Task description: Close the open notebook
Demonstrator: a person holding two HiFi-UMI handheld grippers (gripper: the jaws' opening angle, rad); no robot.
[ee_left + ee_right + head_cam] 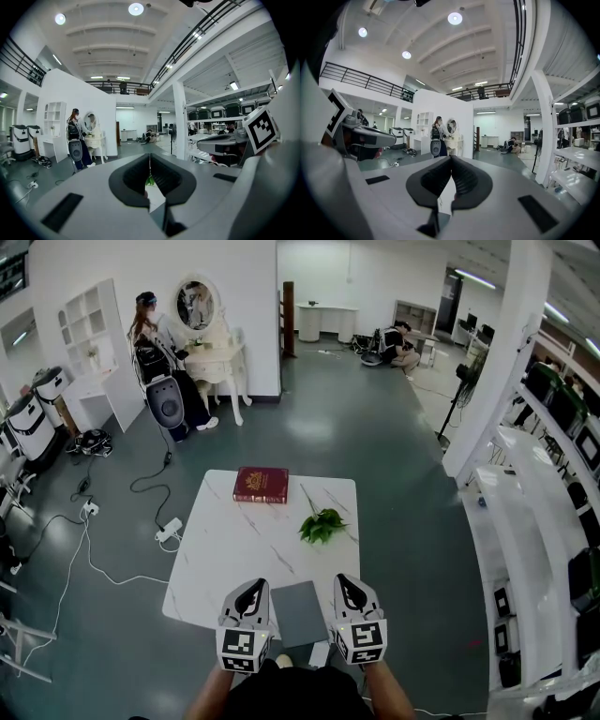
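Note:
A grey notebook lies flat with its cover down at the near edge of the white marble table. It sits between my two grippers, and neither touches it. To its left, my left gripper is shut with nothing in it; in the left gripper view its jaws meet at the tips. My right gripper, just right of the notebook, is shut and empty too, with the dark pads pressed together in the right gripper view. Both grippers point away from me across the table.
A closed red book lies at the table's far edge, and a green leafy sprig lies right of centre. Cables and a power strip are on the floor to the left. A person stands by a vanity table; white shelving runs along the right.

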